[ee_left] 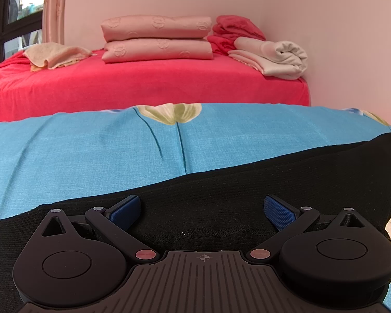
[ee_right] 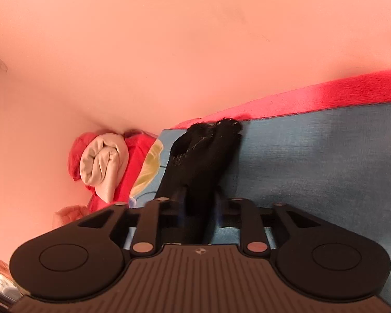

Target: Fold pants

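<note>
Now, your left gripper [ee_left: 202, 212] stands spread wide, pads empty, over the black knit pants [ee_left: 260, 182] lying across the lower frame on the blue floral sheet [ee_left: 78, 151]. Your right gripper [ee_right: 198, 210] pinches a bunched fold of them at centre frame. They look soft, limp and light; take them at an edge or hem.
</note>
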Demonstrator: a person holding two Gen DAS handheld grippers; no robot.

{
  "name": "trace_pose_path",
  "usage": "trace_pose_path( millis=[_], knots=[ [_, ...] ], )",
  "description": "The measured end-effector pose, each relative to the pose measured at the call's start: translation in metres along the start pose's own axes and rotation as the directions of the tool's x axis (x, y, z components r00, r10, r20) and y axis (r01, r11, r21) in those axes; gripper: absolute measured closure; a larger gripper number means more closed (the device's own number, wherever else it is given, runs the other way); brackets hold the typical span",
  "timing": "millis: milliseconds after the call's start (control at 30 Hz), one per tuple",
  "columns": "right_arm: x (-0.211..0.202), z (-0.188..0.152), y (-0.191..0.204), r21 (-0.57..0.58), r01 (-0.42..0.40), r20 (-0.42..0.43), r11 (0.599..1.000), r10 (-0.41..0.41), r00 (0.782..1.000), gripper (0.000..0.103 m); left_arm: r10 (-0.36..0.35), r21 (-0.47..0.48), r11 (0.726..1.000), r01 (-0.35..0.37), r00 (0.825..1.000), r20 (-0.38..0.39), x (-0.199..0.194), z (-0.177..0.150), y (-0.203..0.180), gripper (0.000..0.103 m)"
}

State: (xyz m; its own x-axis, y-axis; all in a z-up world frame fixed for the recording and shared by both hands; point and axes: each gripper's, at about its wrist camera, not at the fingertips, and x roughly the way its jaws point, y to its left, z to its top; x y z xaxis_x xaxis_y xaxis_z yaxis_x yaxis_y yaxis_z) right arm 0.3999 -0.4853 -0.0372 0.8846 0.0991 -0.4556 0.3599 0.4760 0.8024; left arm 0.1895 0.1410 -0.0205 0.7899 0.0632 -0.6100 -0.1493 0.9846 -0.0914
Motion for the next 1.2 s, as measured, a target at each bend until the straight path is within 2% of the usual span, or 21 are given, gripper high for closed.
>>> trace_pose_path(
  millis=[33,100,167,233,367,500,600,633,700,733,767,833,900,967,1000,1033,1067,1200],
  knots=[
    [-0.008,0.000,-0.002,0.053,0.006,0.028,0.999,-0.007,1.000,0.048,0.000,0.000,1.000,0.000,1.000,0.000,0.000,0.000,0.000,0.000],
    [-0.022,0.000,-0.006,0.112,0.020,0.082,0.993,-0.030,0.996,0.042,0.000,-0.001,1.000,0.000,1.000,0.000,0.000,0.000,0.000,0.000],
    [-0.014,0.001,0.003,0.028,0.049,0.025,0.998,-0.049,0.998,0.039,0.000,0.000,1.000,0.000,1.000,0.000,0.000,0.000,0.000,0.000],
    [-0.004,0.000,0.015,-0.069,0.044,-0.018,0.997,-0.045,0.999,0.025,0.000,-0.001,1.000,0.000,1.000,0.000,0.000,0.000,0.000,0.000],
    [0.018,0.002,0.034,-0.228,0.016,-0.107,0.974,-0.041,0.993,0.023,-0.001,-0.001,1.000,0.001,1.000,0.000,0.000,0.000,0.000,0.000],
    [0.018,-0.001,0.034,-0.292,-0.074,-0.168,0.954,0.025,0.985,0.024,0.000,0.000,1.000,0.000,1.000,0.000,0.000,0.000,0.000,0.000],
    [0.010,-0.006,0.026,-0.305,-0.153,-0.182,0.940,0.100,0.978,0.032,0.001,0.001,1.000,-0.001,1.000,0.000,0.000,0.000,-0.001,0.000],
    [0.007,-0.008,0.024,-0.325,-0.152,-0.166,0.933,0.102,0.981,0.039,0.001,0.002,1.000,-0.001,1.000,0.000,0.000,0.000,0.000,0.000],
    [0.006,-0.011,0.027,-0.352,-0.124,-0.143,0.928,0.078,0.987,0.044,0.002,0.002,1.000,-0.002,1.000,-0.001,0.000,0.000,0.000,0.000],
    [0.005,-0.011,0.029,-0.358,-0.110,-0.138,0.927,0.064,0.988,0.055,0.002,0.002,1.000,-0.002,1.000,-0.001,0.000,0.000,0.000,0.000],
    [0.006,-0.012,0.031,-0.373,-0.085,-0.133,0.924,0.038,0.990,0.077,0.002,0.003,1.000,-0.002,1.000,-0.001,0.000,0.000,0.000,0.000],
    [0.011,-0.016,0.037,-0.408,-0.034,-0.119,0.912,-0.016,0.993,0.082,0.002,0.002,1.000,-0.002,1.000,0.000,0.000,0.000,0.000,0.000],
    [0.009,-0.017,0.039,-0.405,-0.022,-0.101,0.914,-0.021,0.995,0.085,0.001,0.002,1.000,-0.001,1.000,0.000,0.000,0.000,0.000,0.000],
    [0.012,-0.010,0.037,-0.407,0.003,-0.039,0.913,-0.021,0.999,0.085,0.003,0.004,1.000,-0.003,1.000,-0.001,0.000,0.000,0.000,0.000],
    [0.015,-0.004,0.029,-0.355,0.032,-0.027,0.934,-0.045,0.999,0.086,0.004,0.006,1.000,-0.004,1.000,0.000,0.000,0.000,0.000,0.000],
    [0.018,-0.002,0.022,-0.298,0.014,-0.037,0.954,-0.026,0.999,0.086,0.005,0.008,1.000,-0.005,1.000,0.000,0.000,0.000,0.000,0.000],
    [0.017,-0.003,0.022,-0.300,0.017,-0.028,0.954,-0.027,0.999,0.086,0.005,0.007,1.000,-0.005,1.000,-0.001,0.000,0.000,0.000,0.000],
    [0.017,-0.016,0.041,-0.427,0.064,0.003,0.902,-0.070,0.998,0.085,0.005,0.008,1.000,-0.005,1.000,-0.003,0.000,0.000,0.001,0.000]
  ],
)
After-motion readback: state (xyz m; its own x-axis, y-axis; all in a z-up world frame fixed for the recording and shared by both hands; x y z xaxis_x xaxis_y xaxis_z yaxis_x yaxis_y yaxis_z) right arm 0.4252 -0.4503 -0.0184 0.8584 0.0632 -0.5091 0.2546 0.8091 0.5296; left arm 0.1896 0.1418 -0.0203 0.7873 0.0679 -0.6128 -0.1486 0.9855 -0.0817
